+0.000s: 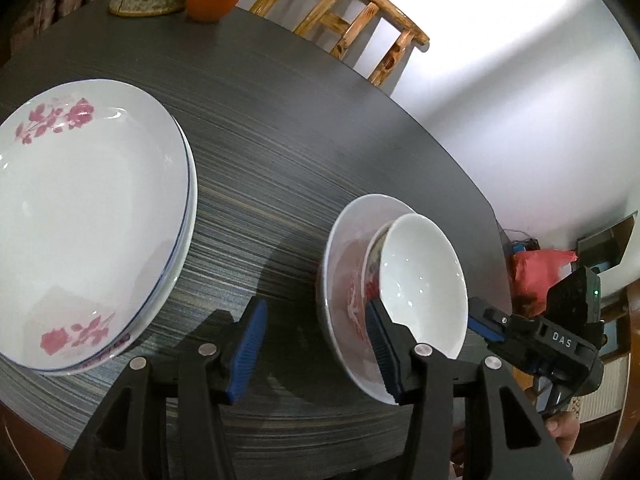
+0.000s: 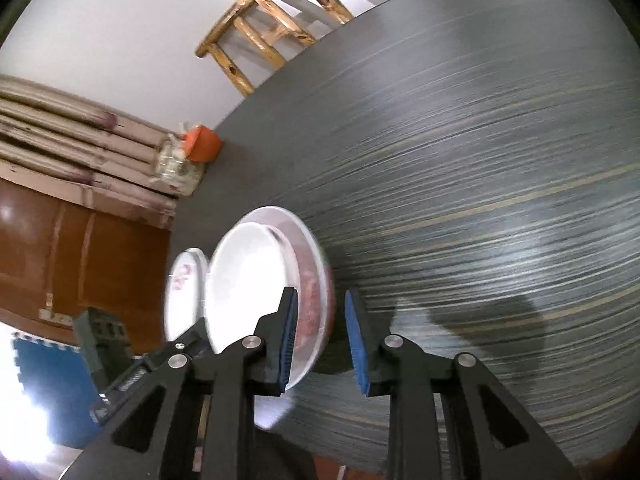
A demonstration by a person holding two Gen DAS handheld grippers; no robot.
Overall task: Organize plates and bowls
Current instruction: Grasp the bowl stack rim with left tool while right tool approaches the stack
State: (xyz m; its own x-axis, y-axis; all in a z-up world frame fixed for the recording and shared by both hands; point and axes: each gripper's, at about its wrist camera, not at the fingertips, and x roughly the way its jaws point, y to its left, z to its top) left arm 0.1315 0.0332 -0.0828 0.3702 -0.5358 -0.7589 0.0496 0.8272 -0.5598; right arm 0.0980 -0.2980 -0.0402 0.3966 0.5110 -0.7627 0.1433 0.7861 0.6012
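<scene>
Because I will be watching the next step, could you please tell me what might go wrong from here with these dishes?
The right gripper straddles the rim of the small plate that carries the bowl; lifted by one edge, the plate could tilt and the bowl slide off. The left gripper hangs close beside that plate, so the two grippers might collide or bump the plate stack.

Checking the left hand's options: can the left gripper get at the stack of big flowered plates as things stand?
Probably yes. The left gripper has open, empty jaws, and only bare table lies between it and the plate stack.
</scene>
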